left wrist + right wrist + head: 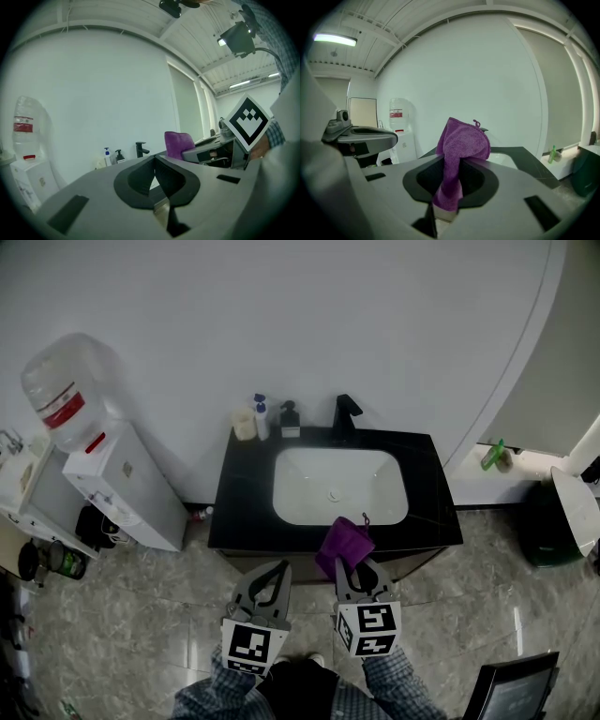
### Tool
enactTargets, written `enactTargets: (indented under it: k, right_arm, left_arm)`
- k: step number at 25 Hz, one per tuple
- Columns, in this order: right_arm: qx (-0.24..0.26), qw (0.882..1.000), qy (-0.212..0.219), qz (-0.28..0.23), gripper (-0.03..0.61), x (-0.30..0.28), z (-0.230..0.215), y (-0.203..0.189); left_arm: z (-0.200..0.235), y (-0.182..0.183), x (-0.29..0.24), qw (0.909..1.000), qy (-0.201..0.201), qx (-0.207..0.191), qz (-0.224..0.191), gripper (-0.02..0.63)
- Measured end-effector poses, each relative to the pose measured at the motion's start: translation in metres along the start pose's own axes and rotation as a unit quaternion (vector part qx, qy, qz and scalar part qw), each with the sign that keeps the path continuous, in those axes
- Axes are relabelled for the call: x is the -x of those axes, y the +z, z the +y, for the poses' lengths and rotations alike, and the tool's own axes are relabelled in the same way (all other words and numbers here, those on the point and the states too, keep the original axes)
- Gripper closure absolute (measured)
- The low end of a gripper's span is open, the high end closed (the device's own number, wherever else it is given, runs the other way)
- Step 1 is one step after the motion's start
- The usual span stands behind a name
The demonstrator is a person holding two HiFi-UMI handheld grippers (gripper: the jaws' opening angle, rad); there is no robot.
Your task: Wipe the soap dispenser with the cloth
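No legible text, water bottle [66, 390] red label unreadable

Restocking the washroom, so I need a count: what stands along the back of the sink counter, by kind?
Pump bottles: 2, the white bottle and the dark soap dispenser
Cream-coloured item, kind unclear: 1
Faucet: 1
Total: 4

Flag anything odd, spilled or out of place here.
Nothing stands out. The cloth is clamped in the right tool. The dispenser stands upright at the counter's back left, next to the other bottles. No spill is visible.
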State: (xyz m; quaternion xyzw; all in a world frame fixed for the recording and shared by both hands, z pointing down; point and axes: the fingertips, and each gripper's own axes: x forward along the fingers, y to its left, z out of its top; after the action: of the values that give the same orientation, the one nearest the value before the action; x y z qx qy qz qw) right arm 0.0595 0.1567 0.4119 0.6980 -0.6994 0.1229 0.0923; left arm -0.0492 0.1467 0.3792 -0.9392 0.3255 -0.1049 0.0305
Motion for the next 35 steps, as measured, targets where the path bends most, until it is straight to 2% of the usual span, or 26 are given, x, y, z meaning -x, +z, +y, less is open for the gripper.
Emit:
enactTargets:
  k: [9, 24, 35]
  right_arm:
    - [-0.004, 1.000, 0.010, -0.011, 0.499, 0.009, 0.020, -0.002]
    - [-0.006, 1.000, 0.000, -0.017, 0.499, 0.014, 0.021, 0.006]
    - [-0.006, 1.000, 0.011, -0.025, 0.499, 0.011, 0.027, 0.009]
  left_arm:
    - [0.010, -0.006, 0.022, 1.0000, 0.004, 0.002, -0.001, 0.612]
    - [0.011, -0.003, 0.027, 1.0000, 0.000, 0.004, -0.004, 0.612]
    - [0.015, -0.006, 0.030, 1.0000, 0.005, 0.003, -0.005, 0.612]
